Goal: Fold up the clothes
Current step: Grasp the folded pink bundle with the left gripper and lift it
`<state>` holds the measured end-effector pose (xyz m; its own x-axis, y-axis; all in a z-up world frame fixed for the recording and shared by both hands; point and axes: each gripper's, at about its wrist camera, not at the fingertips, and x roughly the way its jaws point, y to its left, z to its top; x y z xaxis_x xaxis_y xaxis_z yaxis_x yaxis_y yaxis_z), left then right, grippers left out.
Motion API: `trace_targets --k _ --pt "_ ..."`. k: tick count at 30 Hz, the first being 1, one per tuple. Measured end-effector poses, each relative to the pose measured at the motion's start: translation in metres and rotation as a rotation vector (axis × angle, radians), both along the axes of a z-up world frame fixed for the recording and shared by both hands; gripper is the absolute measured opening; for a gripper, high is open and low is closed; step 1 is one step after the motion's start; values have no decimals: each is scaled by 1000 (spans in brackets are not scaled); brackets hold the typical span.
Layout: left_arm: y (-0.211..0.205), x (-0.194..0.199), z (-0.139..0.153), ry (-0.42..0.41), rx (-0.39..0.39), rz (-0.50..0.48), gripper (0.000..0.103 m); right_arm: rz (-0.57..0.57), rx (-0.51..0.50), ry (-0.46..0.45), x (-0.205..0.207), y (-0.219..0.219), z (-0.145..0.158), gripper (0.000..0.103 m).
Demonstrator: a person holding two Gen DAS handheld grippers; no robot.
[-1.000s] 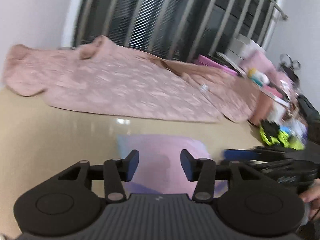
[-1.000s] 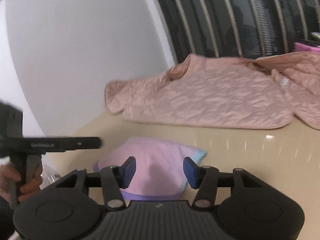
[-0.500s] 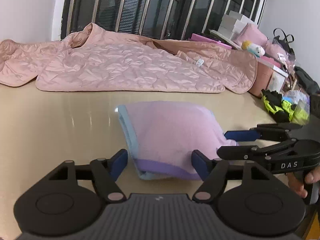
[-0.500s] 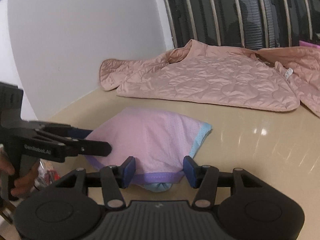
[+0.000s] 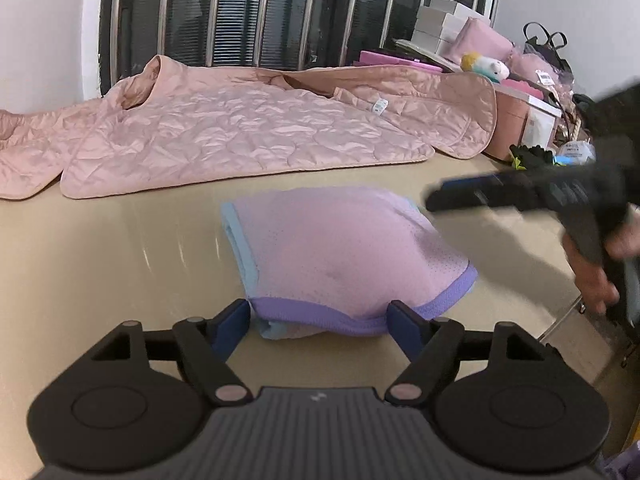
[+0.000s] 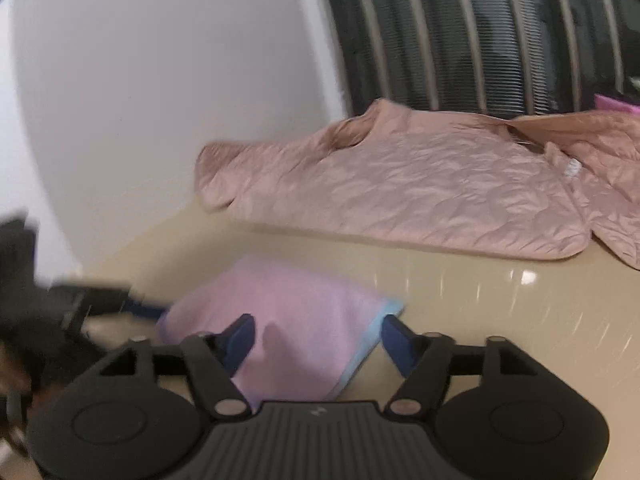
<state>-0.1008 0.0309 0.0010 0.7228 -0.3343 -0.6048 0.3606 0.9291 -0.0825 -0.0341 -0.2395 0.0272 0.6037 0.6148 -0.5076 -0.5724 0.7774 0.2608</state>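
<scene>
A folded pink mesh garment (image 5: pixel 336 252) with light-blue and purple trim lies on the beige table (image 5: pixel 100 264). My left gripper (image 5: pixel 320 326) is open just in front of its purple hem, fingers either side and nothing held. In the left wrist view the right gripper (image 5: pixel 452 196), blurred and held by a hand (image 5: pixel 592 272), hovers above the garment's right edge. From the right wrist camera the same garment (image 6: pixel 288 320) lies under my open right gripper (image 6: pixel 318 340), and the left gripper shows as a dark blur at the left edge. A pink quilted jacket (image 5: pixel 240 136) is spread out behind.
Barred dark windows (image 5: pixel 280 12) run behind the table. Boxes, pink bags and a plush toy (image 5: pixel 484 66) crowd the far right, beside a pink box (image 5: pixel 516 120) and green-black gloves (image 5: pixel 528 156). A white wall (image 6: pixel 160 100) stands on the left.
The left gripper has drawn back and opened wider in front of the garment's hem. The right gripper has lifted off the garment and swung, blurring its view.
</scene>
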Motion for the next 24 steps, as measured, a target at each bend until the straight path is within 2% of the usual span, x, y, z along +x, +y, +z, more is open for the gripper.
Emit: trace_targets --k 5,7,9,12,13,14,15,16,17,24 --pt "-5 -2 0 -15 49 -24 57 9 -12 42 38 8 -6 71" --pt "-7 -2 0 -13 55 -32 47 11 -24 66 43 12 -11 71" --pt "-7 0 1 -10 57 -38 31 13 -33 87 46 15 -17 71" --pt "-6 2 2 -3 56 -40 19 20 -24 69 41 13 -21 70" --pt "-6 2 2 -2 56 -40 17 19 -22 68 40 14 -22 65" --pt "-5 2 2 -5 53 -35 15 24 -26 70 40 16 -22 51" --pt "-4 2 2 -7 51 -30 13 33 -32 72 39 18 -22 42" --pt "-4 2 3 -10 48 -25 12 41 -38 74 39 20 -22 20" --pt "-3 3 3 -12 46 -20 11 49 -44 77 39 23 -22 12" --pt "-1 1 7 -43 27 8 10 33 -74 41 33 35 -15 8"
